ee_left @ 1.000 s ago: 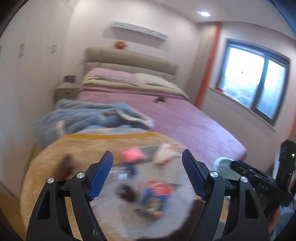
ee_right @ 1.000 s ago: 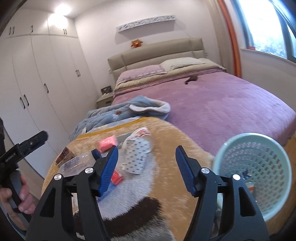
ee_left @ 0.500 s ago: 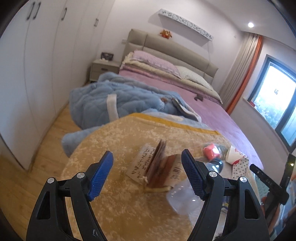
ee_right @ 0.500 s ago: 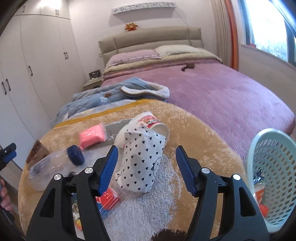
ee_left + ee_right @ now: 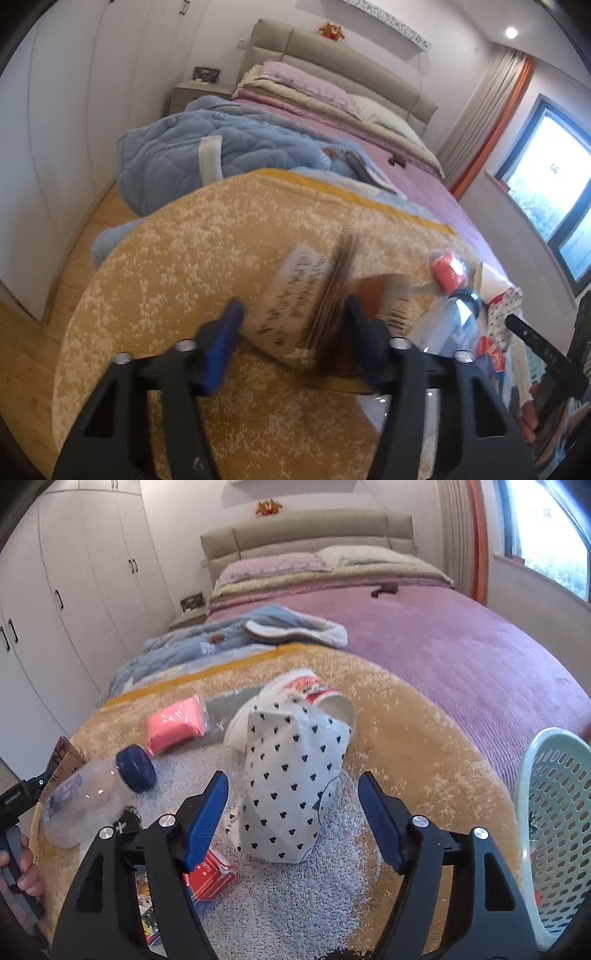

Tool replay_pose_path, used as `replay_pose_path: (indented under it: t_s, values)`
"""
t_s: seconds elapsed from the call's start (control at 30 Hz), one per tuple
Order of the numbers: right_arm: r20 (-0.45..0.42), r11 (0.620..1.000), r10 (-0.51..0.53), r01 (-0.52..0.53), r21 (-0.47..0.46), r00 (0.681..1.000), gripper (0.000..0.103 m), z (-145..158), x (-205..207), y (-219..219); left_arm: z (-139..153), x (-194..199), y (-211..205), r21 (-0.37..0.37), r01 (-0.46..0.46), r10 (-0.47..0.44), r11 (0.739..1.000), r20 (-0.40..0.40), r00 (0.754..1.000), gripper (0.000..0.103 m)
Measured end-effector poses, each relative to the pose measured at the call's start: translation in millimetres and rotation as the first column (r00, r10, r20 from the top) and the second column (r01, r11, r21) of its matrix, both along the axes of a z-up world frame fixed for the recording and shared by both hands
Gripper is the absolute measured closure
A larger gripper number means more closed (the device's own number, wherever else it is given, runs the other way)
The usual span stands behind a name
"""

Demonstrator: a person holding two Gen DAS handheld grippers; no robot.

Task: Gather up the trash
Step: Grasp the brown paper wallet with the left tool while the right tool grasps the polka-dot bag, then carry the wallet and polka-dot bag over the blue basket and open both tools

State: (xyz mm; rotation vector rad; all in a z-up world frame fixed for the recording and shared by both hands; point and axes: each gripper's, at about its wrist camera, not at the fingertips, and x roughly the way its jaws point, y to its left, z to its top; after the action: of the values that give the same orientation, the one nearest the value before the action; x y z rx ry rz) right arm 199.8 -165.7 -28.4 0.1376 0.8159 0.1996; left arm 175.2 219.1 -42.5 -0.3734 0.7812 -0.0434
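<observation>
In the left wrist view a folded brown paper bag (image 5: 295, 295) with dark writing lies on the yellow rug (image 5: 177, 280). My left gripper (image 5: 293, 334) straddles it, and its jaws are closing with the bag between them; I see no pad pressing on it. In the right wrist view a white paper bag with black hearts (image 5: 295, 786) stands just ahead of my right gripper (image 5: 291, 786). That gripper's jaws are opening and hold nothing. Behind the spotted bag lies a tipped paper cup (image 5: 317, 694).
A pink packet (image 5: 175, 723), a clear bottle with a blue cap (image 5: 92, 794) and a red packet (image 5: 210, 875) lie on the rug. A pale mesh basket (image 5: 554, 830) stands at the right. The bed (image 5: 443, 646) and a blue quilted garment (image 5: 207, 155) lie beyond.
My left gripper swung left from the middle of the rug, came down over the brown bag and narrowed its jaws. My right gripper drew closer to the spotted bag and widened slightly.
</observation>
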Motion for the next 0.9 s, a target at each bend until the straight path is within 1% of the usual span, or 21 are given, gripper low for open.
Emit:
replay_pose_path:
  t_s: [0.03, 0.07, 0.1, 0.13, 0.17, 0.2, 0.23, 0.27, 0.3, 0.33, 0.4, 0.5, 0.57, 0.73, 0.8, 0.9]
  values:
    - [-0.008, 1.000, 0.004, -0.004, 0.003, 1.000, 0.035, -1.0, 1.3, 0.4, 1.2, -1.5, -0.8, 0.004, 0.002, -0.003, 1.000, 0.007, 1.000, 0.053]
    - [-0.013, 1.000, 0.007, -0.007, 0.006, 1.000, 0.035, -1.7, 1.8, 0.3, 2.3, -3.0, -1.8, 0.007, 0.009, -0.009, 1.000, 0.014, 1.000, 0.056]
    - [-0.016, 1.000, 0.004, -0.004, 0.010, 1.000, 0.040, -2.3, 1.9, -0.6, 3.0, -4.4, -2.7, 0.011, 0.016, -0.016, 1.000, 0.019, 1.000, 0.062]
    - [-0.022, 1.000, 0.006, -0.005, 0.015, 1.000, 0.048, -3.0, 1.5, -1.2, 3.9, -5.9, -4.6, 0.028, 0.018, -0.018, 0.999, 0.021, 1.000, 0.063]
    - [-0.034, 1.000, 0.016, -0.015, 0.026, 0.999, 0.053, -4.6, 2.0, -1.4, 4.8, -7.2, -6.1, 0.038, 0.016, -0.017, 0.999, 0.024, 1.000, 0.067]
    - [-0.044, 0.999, 0.028, -0.026, 0.038, 0.999, 0.063, -6.1, 1.9, -1.3, 5.9, -9.2, -6.8, 0.044, 0.017, -0.018, 0.999, 0.029, 0.999, 0.074]
    - [-0.048, 0.999, 0.031, -0.029, 0.042, 0.998, 0.067, -6.5, 1.3, -1.4, 7.4, -10.2, -7.2, 0.043, 0.017, -0.019, 0.999, 0.035, 0.999, 0.079]
    - [-0.046, 0.999, 0.035, -0.033, 0.043, 0.998, 0.069, -6.0, -0.2, -2.1, 9.7, -12.1, -6.5, 0.036, 0.018, -0.019, 0.999, 0.043, 0.999, 0.087]
    - [-0.039, 0.998, 0.037, -0.035, 0.044, 0.999, 0.074, -4.9, -1.9, -2.5, 11.7, -13.5, -5.6, 0.022, 0.025, -0.026, 0.999, 0.045, 0.999, 0.092]
    - [-0.028, 0.998, 0.036, -0.035, 0.049, 0.999, 0.077, -3.3, -4.4, -3.5, 13.1, -13.7, -5.1, 0.013, 0.027, -0.028, 1.000, 0.047, 0.998, 0.092]
    - [-0.015, 0.998, 0.032, -0.031, 0.063, 0.999, 0.081, -0.7, -8.2, -6.7, 17.3, -18.4, -6.6, 0.016, 0.029, -0.030, 0.999, 0.060, 0.998, 0.094]
    - [-0.013, 0.996, 0.017, -0.016, 0.092, 1.000, 0.082, 1.2, -14.9, -14.7, 24.4, -27.2, -13.7, 0.029, 0.045, -0.047, 0.999, 0.076, 0.996, 0.095]
    - [-0.006, 0.993, 0.011, -0.010, 0.121, 1.000, 0.082, 4.0, -23.5, -22.1, 31.8, -34.6, -21.0, 0.036, 0.058, -0.061, 0.998, 0.093, 0.994, 0.095]
    - [-0.001, 0.988, 0.004, -0.004, 0.152, 1.000, 0.082, 13.1, -43.5, -37.2, 52.9, -54.5, -39.8, 0.054, 0.078, -0.085, 0.995, 0.134, 0.987, 0.095]
    - [0.011, 0.985, -0.010, 0.008, 0.175, 1.000, 0.082, 20.2, -54.4, -46.7, 61.1, -61.5, -46.3, 0.048, 0.092, -0.098, 0.995, 0.156, 0.983, 0.095]
    - [0.036, 0.986, -0.037, 0.030, 0.162, 0.999, 0.082, 31.3, -66.6, -57.9, 76.6, -73.2, -64.1, 0.057, 0.123, -0.131, 0.991, 0.196, 0.972, 0.095]
